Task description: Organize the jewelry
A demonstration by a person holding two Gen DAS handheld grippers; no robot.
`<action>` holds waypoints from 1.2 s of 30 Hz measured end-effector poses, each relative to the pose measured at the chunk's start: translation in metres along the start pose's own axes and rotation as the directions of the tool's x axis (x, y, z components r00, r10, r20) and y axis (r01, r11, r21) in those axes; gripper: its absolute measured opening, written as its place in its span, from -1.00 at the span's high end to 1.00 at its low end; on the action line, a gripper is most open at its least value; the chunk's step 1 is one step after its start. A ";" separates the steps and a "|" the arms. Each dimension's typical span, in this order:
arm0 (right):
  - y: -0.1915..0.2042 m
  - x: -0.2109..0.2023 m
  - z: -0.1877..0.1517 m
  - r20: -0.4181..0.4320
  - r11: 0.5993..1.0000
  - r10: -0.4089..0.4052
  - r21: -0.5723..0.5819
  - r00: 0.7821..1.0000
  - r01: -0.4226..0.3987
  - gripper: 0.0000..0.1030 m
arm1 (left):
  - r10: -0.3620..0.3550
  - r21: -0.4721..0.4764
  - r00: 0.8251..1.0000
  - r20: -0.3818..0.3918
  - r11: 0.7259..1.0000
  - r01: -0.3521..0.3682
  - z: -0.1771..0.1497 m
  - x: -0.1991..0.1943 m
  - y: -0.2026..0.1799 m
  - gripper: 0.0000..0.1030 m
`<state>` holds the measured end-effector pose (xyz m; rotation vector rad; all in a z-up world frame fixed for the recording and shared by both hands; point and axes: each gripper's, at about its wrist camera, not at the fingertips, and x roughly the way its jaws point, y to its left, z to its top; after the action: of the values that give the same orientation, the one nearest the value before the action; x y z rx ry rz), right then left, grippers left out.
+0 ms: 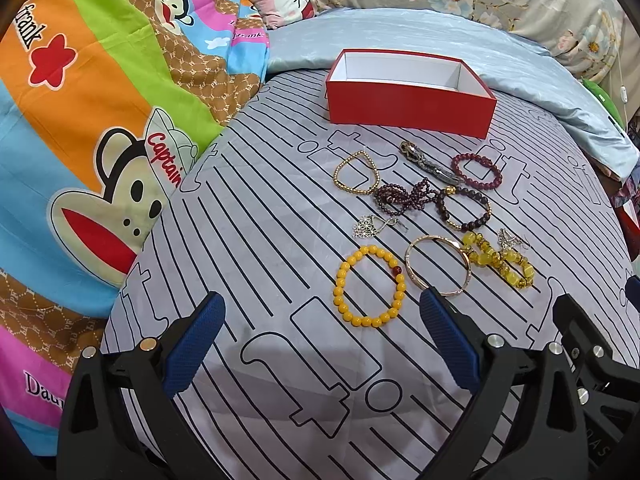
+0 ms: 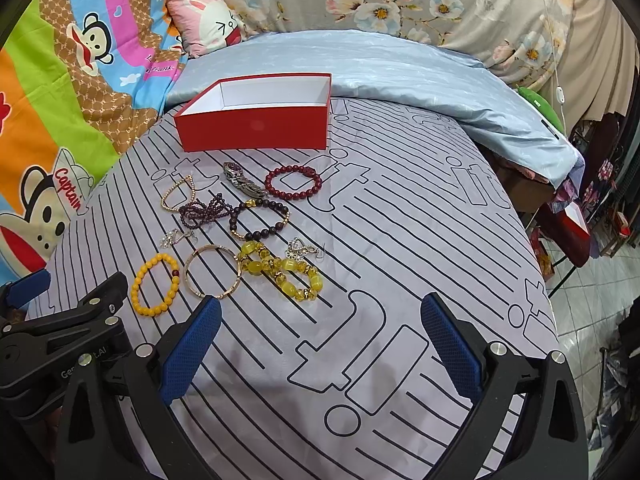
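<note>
I have both tongs hanging low over the bed (image 1: 280, 240), at the bottom of each frame, and both gape wide with nothing between them. My left tongs (image 1: 320, 344) sit just short of the yellow bead bracelet (image 1: 370, 286), which lies lower centre in the left view; the right-hand pad covers the near edge of the gold bangle (image 1: 438, 266). My right tongs (image 2: 320, 344) hover over bare striped sheet, with the jewelry up and to the left of them.

The pieces are spread flat in a loose cluster in the middle of the frame, mostly apart, which I judge makes each one easy to pick singly. Some touch or overlap: the amber bead bracelet (image 1: 500, 260) laps the bangle, and the dark garnet strand (image 1: 400, 198) lies tangled against the dark bracelet with gold beads (image 1: 464, 208). Farther up are the gold triangular chain (image 1: 356, 174), the watch (image 1: 430, 162) and the red bead bracelet (image 1: 476, 170), with a silver charm (image 1: 370, 226) to the left.

The red box (image 1: 408, 92) stands open and empty at upper centre, just beyond the cluster, so I take it as the place everything goes. Nothing is in it yet. The yellow bracelet is nearest my left tongs, so I would start there, pinching across its beads rather than the whole ring.
</note>
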<state>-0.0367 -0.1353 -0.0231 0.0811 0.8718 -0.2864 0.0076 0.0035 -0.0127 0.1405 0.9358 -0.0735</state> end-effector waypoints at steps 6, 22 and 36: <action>0.000 0.001 -0.001 -0.001 1.000 -0.002 -0.001 1.000 0.002 -0.87 | 0.001 0.001 1.000 0.000 1.000 -0.001 0.000 0.000 0.000 -0.81; -0.001 0.006 -0.001 -0.015 1.000 0.000 0.003 1.000 0.000 -0.87 | 0.003 0.003 1.000 -0.007 1.000 -0.003 -0.001 0.003 0.002 -0.81; -0.002 0.007 0.001 -0.020 1.000 0.000 0.004 1.000 0.000 -0.87 | 0.004 0.004 1.000 -0.008 1.000 -0.004 -0.001 0.005 0.001 -0.80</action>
<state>-0.0327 -0.1383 -0.0277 0.0875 0.8912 -0.2873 0.0100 0.0048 -0.0168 0.1463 0.9435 -0.0714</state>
